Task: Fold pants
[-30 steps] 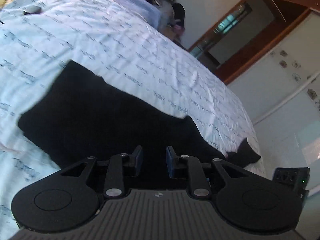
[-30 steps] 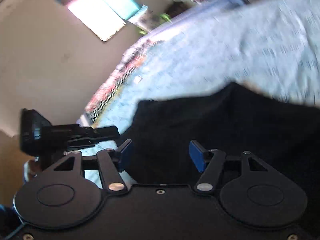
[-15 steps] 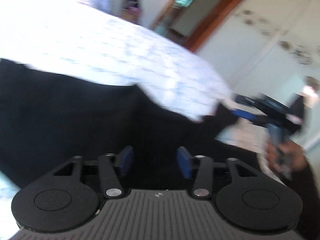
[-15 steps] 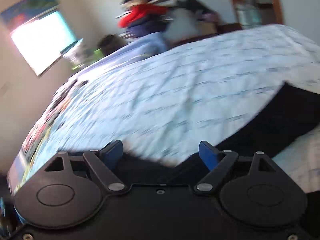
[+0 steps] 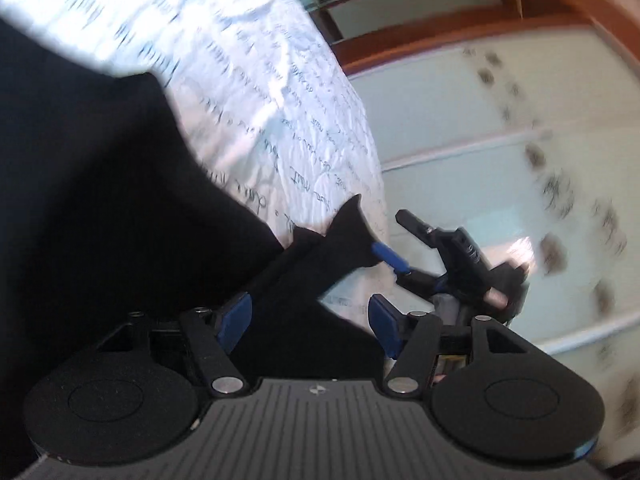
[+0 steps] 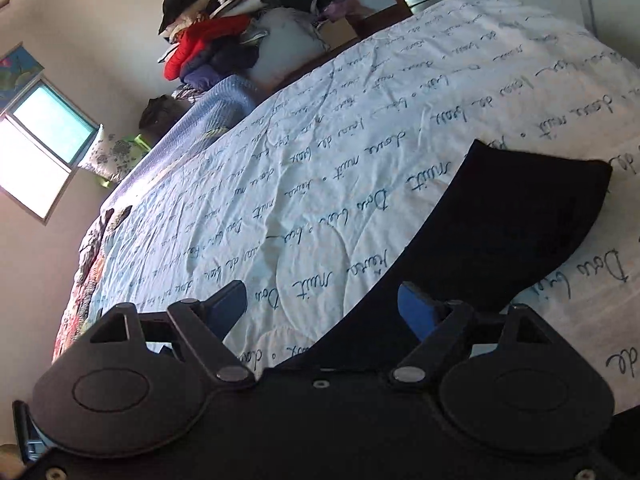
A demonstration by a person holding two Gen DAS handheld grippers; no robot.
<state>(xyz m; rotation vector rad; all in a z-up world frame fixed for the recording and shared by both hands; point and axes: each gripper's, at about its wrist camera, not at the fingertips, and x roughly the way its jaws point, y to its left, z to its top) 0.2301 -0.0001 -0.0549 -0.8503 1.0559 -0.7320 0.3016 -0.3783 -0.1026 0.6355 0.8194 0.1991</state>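
Left gripper [image 5: 310, 326] spread wide, nothing pinched, black pants [image 5: 100, 208] bunched between and beyond its fingers, dark fabric reaching past its left side. Right gripper [image 6: 322, 312] likewise gaping and holding nothing, pants [image 6: 512, 220] stretching ahead from its right finger across the script-printed bedspread [image 6: 320, 152].
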